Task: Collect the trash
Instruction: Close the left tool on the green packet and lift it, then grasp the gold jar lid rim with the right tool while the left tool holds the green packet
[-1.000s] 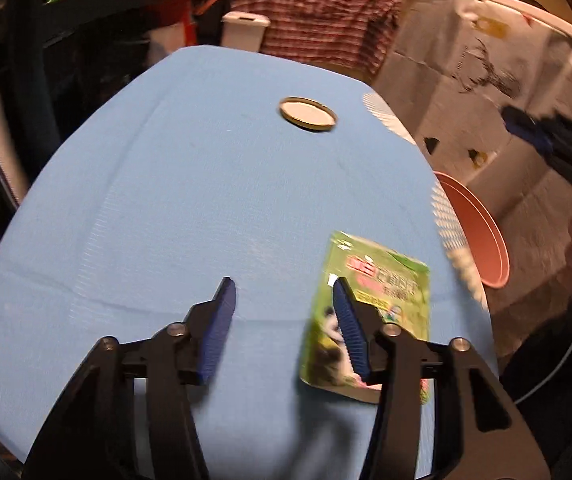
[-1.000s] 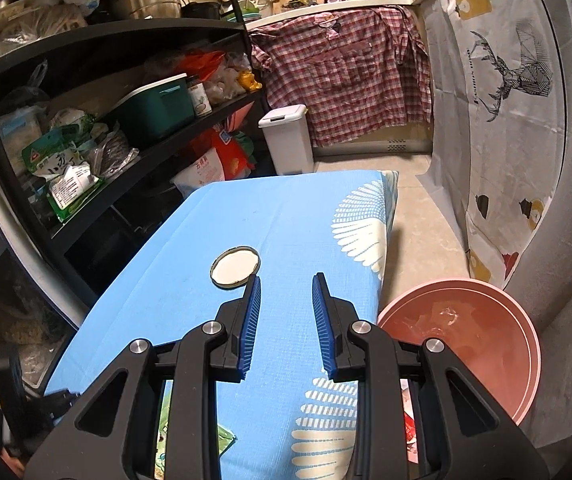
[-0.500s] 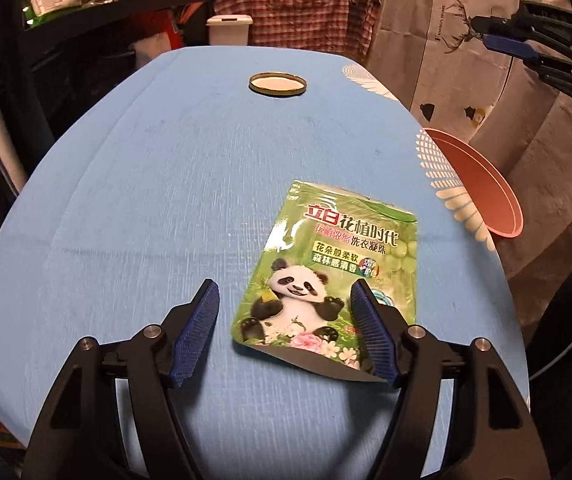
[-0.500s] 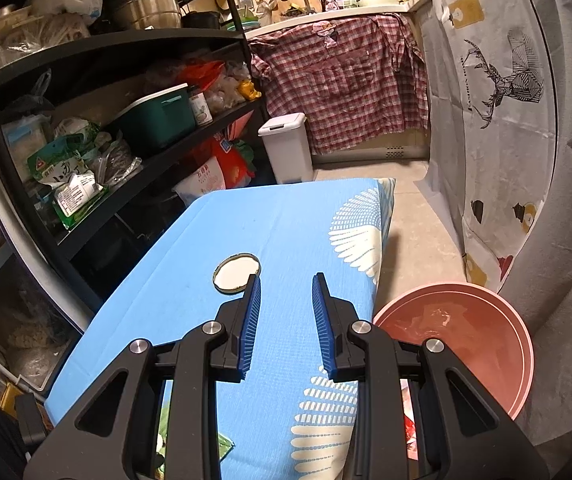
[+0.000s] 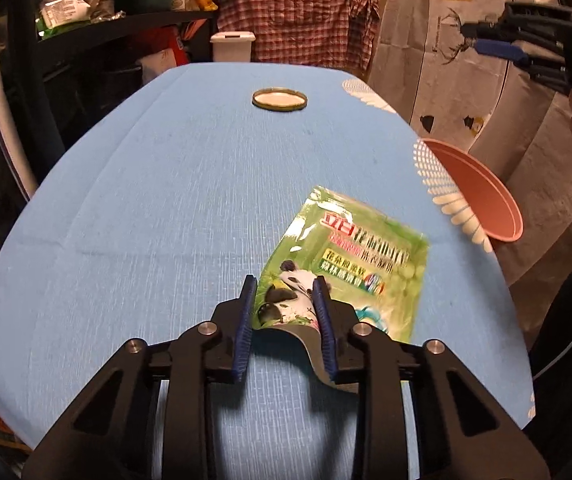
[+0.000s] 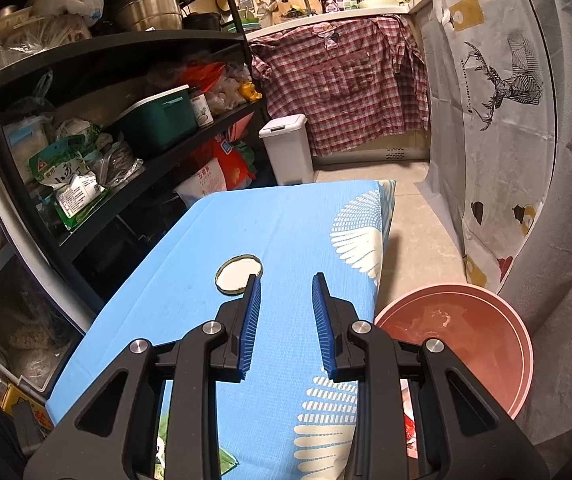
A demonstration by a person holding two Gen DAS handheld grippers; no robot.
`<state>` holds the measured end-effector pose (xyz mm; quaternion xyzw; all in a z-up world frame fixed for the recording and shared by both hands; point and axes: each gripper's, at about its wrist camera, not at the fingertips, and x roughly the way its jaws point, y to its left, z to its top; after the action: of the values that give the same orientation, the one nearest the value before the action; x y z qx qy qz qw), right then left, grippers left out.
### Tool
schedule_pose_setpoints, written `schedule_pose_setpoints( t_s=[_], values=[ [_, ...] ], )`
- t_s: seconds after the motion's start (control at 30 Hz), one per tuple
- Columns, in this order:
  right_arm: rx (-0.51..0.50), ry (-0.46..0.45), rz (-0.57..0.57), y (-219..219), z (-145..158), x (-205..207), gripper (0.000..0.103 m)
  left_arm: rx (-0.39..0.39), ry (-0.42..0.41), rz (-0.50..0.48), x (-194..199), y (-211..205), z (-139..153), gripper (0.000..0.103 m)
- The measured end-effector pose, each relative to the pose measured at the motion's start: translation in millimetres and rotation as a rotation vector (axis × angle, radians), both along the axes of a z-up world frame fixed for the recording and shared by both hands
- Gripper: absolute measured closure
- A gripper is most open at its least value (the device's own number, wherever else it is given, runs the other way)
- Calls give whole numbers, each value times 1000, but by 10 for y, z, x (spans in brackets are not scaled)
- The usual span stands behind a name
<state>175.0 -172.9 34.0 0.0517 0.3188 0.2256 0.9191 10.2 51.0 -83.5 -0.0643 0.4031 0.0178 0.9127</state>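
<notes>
- The left claw [image 5: 285, 300] has its blue pads pressed in on the near edge of the green panda pouch [image 5: 349, 268], which buckles up between them; the rest of the pouch lies flat on the blue surface [image 5: 166, 220], ahead and to the right of that claw.
- Risk, as I judge it: only a buckled edge is caught, so the slick film could slide out on lifting, or the pouch could swing and drop short of the basin.
- The right claw [image 6: 286, 300] hangs above the surface, pads apart, gripping nothing; the round lid [image 6: 239, 278] lies just ahead to its left.
- The pink basin [image 6: 501, 340] stands on the floor to its right; pale scraps show inside, too blurred to name.
</notes>
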Motion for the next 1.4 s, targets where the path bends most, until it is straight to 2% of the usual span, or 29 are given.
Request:
schedule_pose_setpoints(
  t_s=[0.17,0.33,0.77,0.9,1.03,1.27,1.4],
  values=[
    [4,14,-3,5,-13,27,76,-8,-37,39,62,81,124,79],
    [1,30,4,58,-65,99,76,18,-72,75,221,217,364,79],
    [-31,104,72,487,-397,506,76,137,-96,77,1115,722,1041,79],
    [-48,125,92,648,-546,673,76,147,-101,76,1380,868,1153,79],
    [-66,154,102,821,-745,904,76,125,-126,103,1586,975,1124,79],
    [-97,194,129,1162,-1052,1233,78,36,-113,187,1808,1199,840,78],
    [-109,217,138,1306,-1199,1384,80,46,-129,188,1862,1267,837,78]
  ],
)
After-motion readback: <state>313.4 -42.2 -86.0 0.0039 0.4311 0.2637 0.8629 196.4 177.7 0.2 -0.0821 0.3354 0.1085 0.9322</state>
